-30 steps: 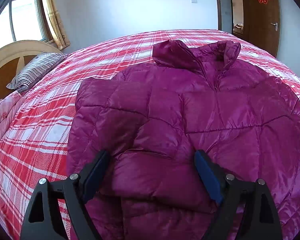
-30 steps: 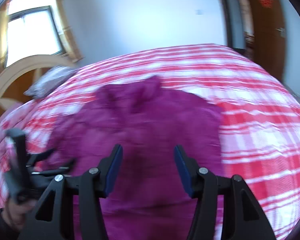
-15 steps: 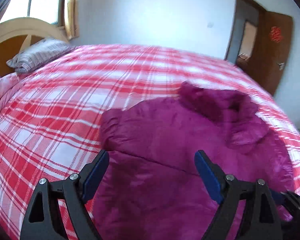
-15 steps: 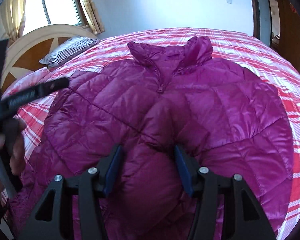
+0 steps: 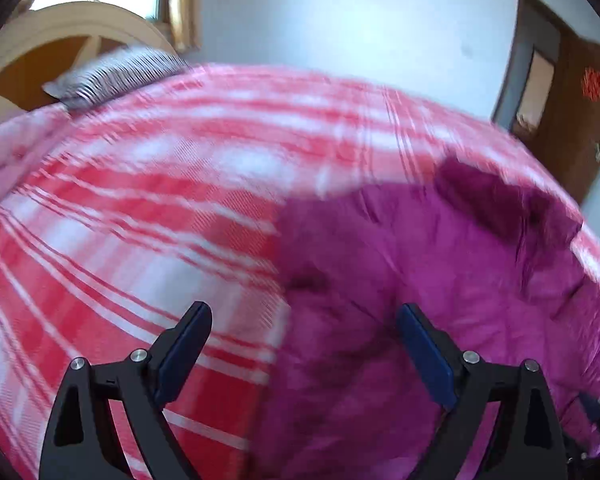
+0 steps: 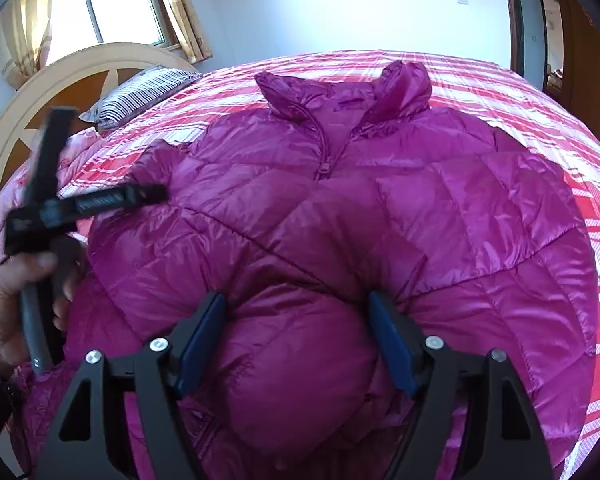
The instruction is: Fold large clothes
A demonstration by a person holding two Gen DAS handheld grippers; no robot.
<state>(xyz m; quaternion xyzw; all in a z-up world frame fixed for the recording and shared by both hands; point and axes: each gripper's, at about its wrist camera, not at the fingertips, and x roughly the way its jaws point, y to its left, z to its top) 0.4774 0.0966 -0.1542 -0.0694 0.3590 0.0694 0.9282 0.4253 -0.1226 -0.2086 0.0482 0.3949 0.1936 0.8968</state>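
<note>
A magenta quilted puffer jacket (image 6: 340, 216) lies front up on the red plaid bed, collar toward the far side, zipper closed. A folded sleeve bulges at its near edge. My right gripper (image 6: 298, 312) is open with its jaws either side of that bulge. My left gripper (image 5: 304, 328) is open and empty, over the jacket's left edge (image 5: 420, 280); this view is blurred. It also shows in the right wrist view (image 6: 112, 200), held in a hand above the jacket's left shoulder.
The red and white plaid bedspread (image 5: 120, 220) covers the bed. A striped pillow (image 6: 144, 94) lies by the arched wooden headboard (image 6: 80, 76) at the left. A window is behind it. A brown door (image 5: 572, 120) stands at the right.
The left gripper has swung left, from over the jacket's front to its left edge. The right gripper has moved left to the jacket's middle and now straddles the sleeve bulge.
</note>
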